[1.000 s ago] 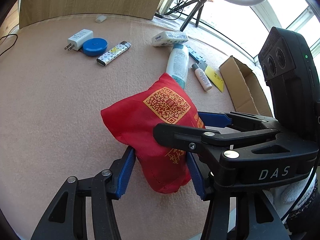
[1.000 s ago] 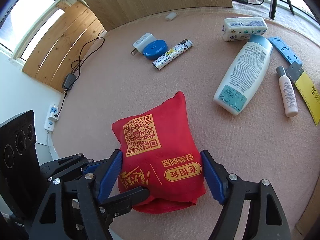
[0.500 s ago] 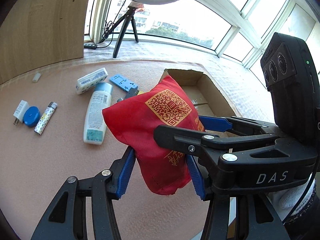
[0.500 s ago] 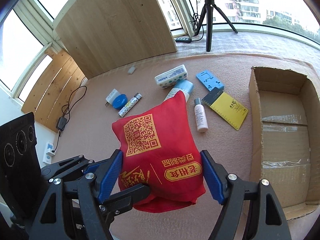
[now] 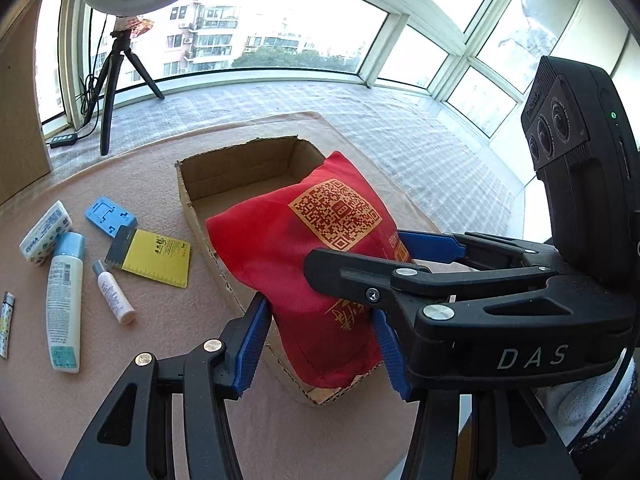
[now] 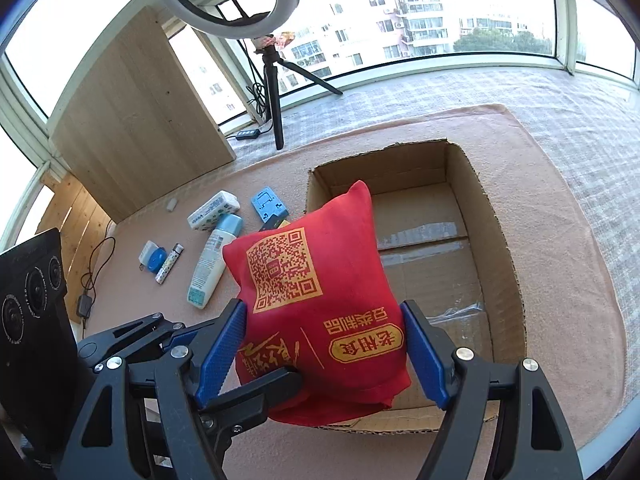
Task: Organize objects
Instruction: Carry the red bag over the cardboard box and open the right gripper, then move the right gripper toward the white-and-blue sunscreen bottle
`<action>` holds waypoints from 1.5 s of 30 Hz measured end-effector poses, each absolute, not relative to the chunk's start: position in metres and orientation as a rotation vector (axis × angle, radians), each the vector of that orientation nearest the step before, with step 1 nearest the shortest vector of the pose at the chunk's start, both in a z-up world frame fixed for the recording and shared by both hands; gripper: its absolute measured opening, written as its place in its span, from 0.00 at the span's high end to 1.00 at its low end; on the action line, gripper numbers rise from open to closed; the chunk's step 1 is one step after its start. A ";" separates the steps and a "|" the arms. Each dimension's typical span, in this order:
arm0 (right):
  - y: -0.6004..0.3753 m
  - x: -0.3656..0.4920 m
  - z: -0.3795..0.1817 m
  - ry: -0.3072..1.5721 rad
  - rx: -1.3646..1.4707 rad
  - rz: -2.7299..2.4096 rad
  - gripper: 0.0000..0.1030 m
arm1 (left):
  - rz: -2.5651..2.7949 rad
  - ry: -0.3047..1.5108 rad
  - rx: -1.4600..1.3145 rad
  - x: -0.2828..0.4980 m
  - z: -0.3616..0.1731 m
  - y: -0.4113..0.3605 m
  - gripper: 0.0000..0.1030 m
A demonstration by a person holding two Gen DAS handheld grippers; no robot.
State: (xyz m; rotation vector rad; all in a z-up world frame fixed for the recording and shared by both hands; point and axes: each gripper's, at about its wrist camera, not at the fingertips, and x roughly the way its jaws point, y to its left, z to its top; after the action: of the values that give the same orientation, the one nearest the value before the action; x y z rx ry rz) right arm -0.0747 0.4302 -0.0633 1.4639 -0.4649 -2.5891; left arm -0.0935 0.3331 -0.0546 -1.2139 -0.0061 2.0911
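A stuffed red cloth bag (image 5: pixel 304 248) (image 6: pixel 320 304) with a gold QR code hangs in the air over the near left part of an open cardboard box (image 5: pixel 240 168) (image 6: pixel 492 240). Both grippers hold it from opposite sides. My left gripper (image 5: pixel 320 344) is shut on the bag's lower end, blue pads pressed into the cloth. My right gripper (image 6: pixel 324 344) is shut on the bag across its printed lower half. Each wrist view shows the other gripper's black body beside the bag. What can be seen of the box floor is bare; the bag hides part of it.
Left of the box on the pink mat lie a white lotion bottle (image 5: pixel 64 300), a small tube (image 5: pixel 114 298), a yellow card (image 5: pixel 156 258), a blue holder (image 5: pixel 108 216), a tissue pack (image 5: pixel 46 232), a lighter (image 6: pixel 170 262) and a blue tape measure (image 6: pixel 156 260). A ring light tripod (image 6: pixel 272 92) stands behind.
Both grippers carried the red bag up off the mat and sideways to a spot over the cardboard box. The grip on the bag stayed the same.
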 end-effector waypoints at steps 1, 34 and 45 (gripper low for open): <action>0.436 -0.074 -0.064 -0.469 1.467 -2.599 0.28 | 2.086 0.003 -1.214 -0.093 -0.055 0.339 0.46; 0.381 -0.073 -0.054 -0.303 1.386 -2.668 0.22 | 2.356 -0.081 -1.368 -0.062 -0.060 0.149 0.39; 0.321 -0.120 -0.072 -0.309 1.435 -2.547 0.22 | 2.450 -0.189 -1.437 -0.050 -0.066 0.060 0.38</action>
State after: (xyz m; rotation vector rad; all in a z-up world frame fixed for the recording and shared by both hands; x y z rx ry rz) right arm -0.1195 0.3214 -0.0721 1.4353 -0.3085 -2.5475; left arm -0.0495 0.0600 -0.0664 -1.4366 -0.1895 2.4505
